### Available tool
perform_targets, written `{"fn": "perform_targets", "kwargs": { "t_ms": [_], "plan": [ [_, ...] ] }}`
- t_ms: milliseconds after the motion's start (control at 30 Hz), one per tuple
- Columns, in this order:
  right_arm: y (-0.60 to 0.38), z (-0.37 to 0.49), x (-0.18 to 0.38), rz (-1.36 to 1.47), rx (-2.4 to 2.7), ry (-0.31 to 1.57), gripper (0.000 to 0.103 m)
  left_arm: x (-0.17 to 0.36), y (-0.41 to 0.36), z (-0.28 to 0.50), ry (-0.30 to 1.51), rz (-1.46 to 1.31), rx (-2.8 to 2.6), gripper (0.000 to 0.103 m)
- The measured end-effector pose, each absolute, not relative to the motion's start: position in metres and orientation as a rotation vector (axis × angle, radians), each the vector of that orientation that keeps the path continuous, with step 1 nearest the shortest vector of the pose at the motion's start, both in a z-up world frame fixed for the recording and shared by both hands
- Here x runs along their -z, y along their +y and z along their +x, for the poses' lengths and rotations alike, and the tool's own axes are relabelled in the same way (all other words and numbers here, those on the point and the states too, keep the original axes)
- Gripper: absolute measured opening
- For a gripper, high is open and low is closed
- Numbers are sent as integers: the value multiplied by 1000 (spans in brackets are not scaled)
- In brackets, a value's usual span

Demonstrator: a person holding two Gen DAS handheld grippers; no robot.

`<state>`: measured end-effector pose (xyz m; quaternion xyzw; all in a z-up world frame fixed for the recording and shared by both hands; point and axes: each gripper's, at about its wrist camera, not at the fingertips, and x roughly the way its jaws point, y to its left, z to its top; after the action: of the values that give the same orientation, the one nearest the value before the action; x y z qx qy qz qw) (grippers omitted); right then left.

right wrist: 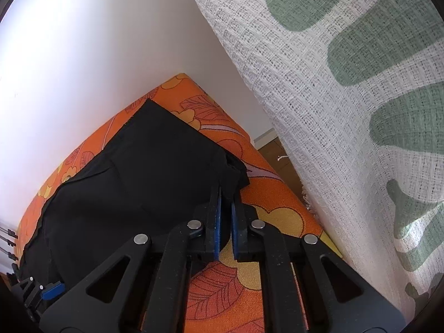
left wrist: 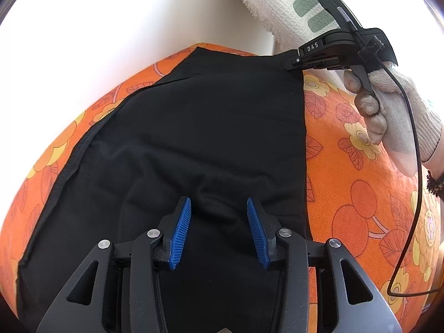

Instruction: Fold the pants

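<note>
Black pants (left wrist: 194, 127) lie flat on an orange flowered surface (left wrist: 355, 188); they also show in the right wrist view (right wrist: 144, 177). My left gripper (left wrist: 219, 208) is open, its blue pads apart just above the near part of the pants. My right gripper (right wrist: 225, 194) is shut on the right edge of the pants, with black cloth pinched between its pads. It shows in the left wrist view (left wrist: 294, 62) at the pants' far right corner, held by a gloved hand (left wrist: 388, 113).
A white wall (left wrist: 125, 27) rises behind the surface. A white woven cloth with green shapes (right wrist: 347, 97) hangs at the right. Wooden floor (right wrist: 280, 155) shows past the surface's right edge. A black cable (left wrist: 413, 166) trails from the right gripper.
</note>
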<state>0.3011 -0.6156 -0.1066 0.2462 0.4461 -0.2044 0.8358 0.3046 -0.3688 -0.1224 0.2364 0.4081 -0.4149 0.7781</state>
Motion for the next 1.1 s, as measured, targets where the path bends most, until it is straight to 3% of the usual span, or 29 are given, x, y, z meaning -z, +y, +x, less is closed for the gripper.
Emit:
{"fn": "perform_targets", "kwargs": {
  "t_ms": [567,900,1100],
  "plan": [
    [-590,292,63,534,291,847,5,121,-368,309,906,481,893,41],
    [-507,287,56,391,57,900,5,98,-321,348,957,235,829,42],
    [-464,280,76,291,-23,974,5,82,-326,372,988,133,847,63]
  ]
}}
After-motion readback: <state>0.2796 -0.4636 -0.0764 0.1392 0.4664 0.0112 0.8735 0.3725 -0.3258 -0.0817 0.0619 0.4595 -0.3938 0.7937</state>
